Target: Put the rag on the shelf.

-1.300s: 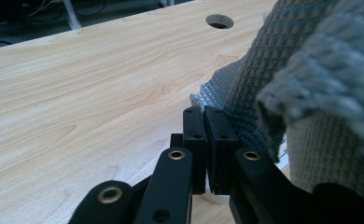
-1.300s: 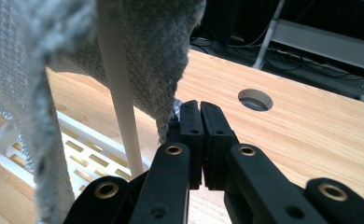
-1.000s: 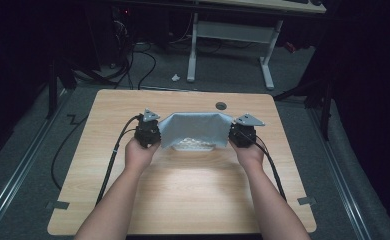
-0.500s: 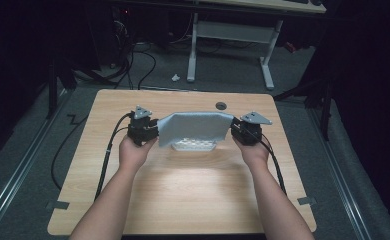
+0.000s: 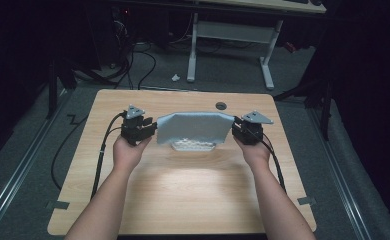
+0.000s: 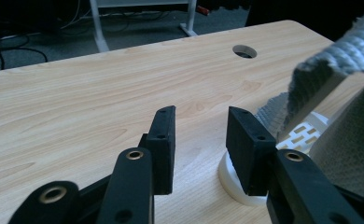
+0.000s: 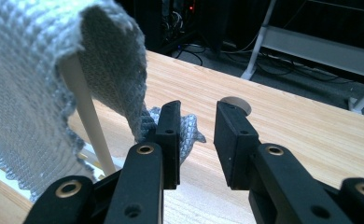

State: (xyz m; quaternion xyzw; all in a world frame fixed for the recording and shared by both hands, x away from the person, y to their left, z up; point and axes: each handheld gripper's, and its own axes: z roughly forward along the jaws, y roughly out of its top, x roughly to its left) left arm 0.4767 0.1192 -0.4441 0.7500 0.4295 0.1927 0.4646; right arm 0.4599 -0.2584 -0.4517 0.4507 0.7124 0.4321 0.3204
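Item: light wooden table point(image 5: 183, 195), rounded corners, with a round cable hole point(image 5: 221, 106) near its far edge. At the middle of the far half stands a white slatted rack point(image 5: 193, 145) on thin white posts, its top draped with a pale grey knitted cloth point(image 5: 195, 127) that hangs over both ends and leaves the rack's near edge exposed. Left gripper point(image 5: 149, 131): held in the person's left hand point(image 5: 128, 152), just beside the cloth's left end; in the left gripper view its two black jaws stand parted with bare tabletop between them, gripping nothing, the cloth edge and rack lying to the right of the jaws and a white round base showing under the right jaw. Right gripper point(image 5: 236, 131): held in the right hand point(image 5: 255, 152), just beside the cloth's right end; in the right gripper view its jaws stand parted and clear of any load, a hanging corner of the cloth touching or just behind the outer face of the left jaw, not between the two. Each gripper carries a grey three-cornered plate on top and trails a black cable point(image 5: 103, 150) toward the near side of the table. Surroundings: dark floor, loose cables, and a white desk frame point(image 5: 230, 35) beyond the table.
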